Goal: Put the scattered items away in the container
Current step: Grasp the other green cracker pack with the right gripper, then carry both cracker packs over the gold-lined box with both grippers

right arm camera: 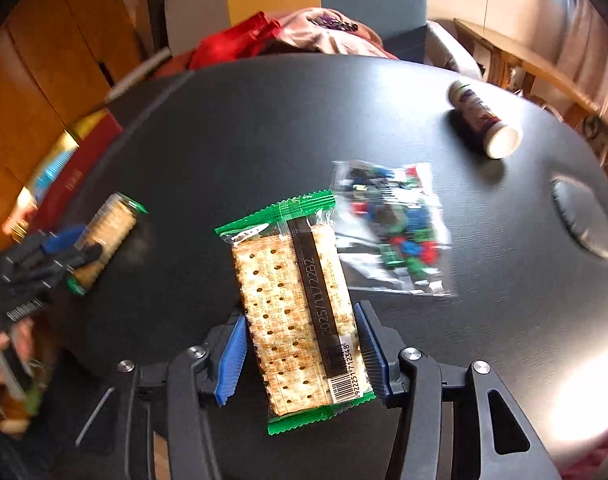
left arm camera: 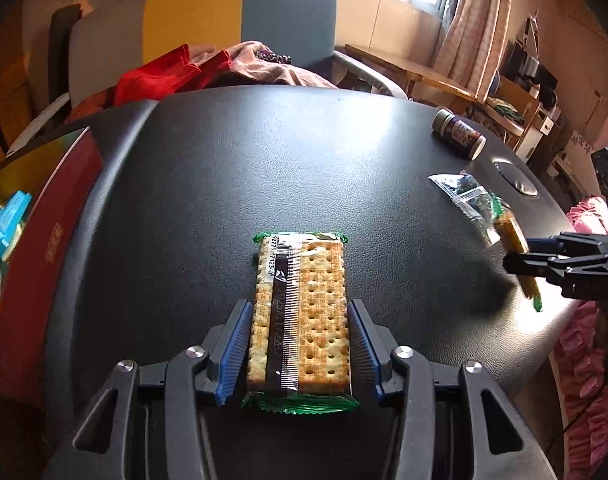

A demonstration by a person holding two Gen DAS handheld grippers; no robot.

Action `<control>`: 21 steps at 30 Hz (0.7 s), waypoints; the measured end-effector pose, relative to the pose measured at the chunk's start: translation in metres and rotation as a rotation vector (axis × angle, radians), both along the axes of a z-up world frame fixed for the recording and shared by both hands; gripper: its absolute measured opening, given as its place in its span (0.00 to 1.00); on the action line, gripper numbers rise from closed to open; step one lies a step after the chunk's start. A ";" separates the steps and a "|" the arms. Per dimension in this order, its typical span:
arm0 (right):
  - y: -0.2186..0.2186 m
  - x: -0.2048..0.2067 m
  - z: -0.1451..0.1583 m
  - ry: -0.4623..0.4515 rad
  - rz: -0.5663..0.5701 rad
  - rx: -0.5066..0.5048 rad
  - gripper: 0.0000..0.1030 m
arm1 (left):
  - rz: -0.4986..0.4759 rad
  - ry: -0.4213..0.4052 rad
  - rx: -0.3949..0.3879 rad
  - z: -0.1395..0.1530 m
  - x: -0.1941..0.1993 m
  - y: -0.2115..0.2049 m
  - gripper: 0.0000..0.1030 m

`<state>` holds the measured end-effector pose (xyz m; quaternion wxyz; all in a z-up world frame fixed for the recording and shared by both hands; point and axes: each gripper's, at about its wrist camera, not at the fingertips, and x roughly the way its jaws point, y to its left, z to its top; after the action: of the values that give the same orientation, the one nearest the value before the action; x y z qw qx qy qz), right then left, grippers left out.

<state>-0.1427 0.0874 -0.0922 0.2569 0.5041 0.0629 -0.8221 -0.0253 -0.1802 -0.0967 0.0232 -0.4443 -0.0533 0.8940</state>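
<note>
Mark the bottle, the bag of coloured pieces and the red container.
bottle [right arm camera: 484, 122], right wrist view, on its labelled side.
bag of coloured pieces [right arm camera: 392, 228], right wrist view, middle of the clear bag.
red container [left arm camera: 51, 248], left wrist view, on its red outer wall.

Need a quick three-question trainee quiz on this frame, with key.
1. True or false: the bottle stands upright on the table.
2. What do the left gripper and the right gripper each grip?
3. How many items lie loose on the table, ungripped?

Key:
1. False: it lies on its side.
2. The left cracker pack and the right cracker pack.
3. Two: the bottle and the bag of small coloured pieces.
</note>
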 end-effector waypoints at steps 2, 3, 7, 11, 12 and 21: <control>-0.015 0.003 -0.002 0.001 0.007 -0.020 0.51 | 0.012 0.009 0.008 0.001 0.006 -0.002 0.48; -0.024 0.004 -0.004 0.002 0.011 -0.029 0.51 | 0.019 0.013 0.015 0.002 0.008 -0.004 0.48; -0.050 0.019 0.001 0.007 0.015 -0.083 0.51 | 0.051 0.036 0.033 0.008 0.021 -0.013 0.48; -0.078 0.040 0.007 0.007 0.030 -0.125 0.51 | 0.086 0.059 0.030 0.015 0.032 -0.024 0.48; -0.084 0.041 0.008 0.006 0.037 -0.131 0.51 | 0.098 0.066 0.033 0.017 0.034 -0.028 0.48; -0.138 0.057 0.024 -0.011 0.121 -0.207 0.51 | 0.220 0.142 0.048 0.045 0.062 -0.069 0.48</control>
<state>-0.0861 -0.0507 -0.0684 0.3571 0.4745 0.0068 -0.8045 0.0363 -0.2495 -0.0514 -0.0608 -0.3708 -0.1215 0.9187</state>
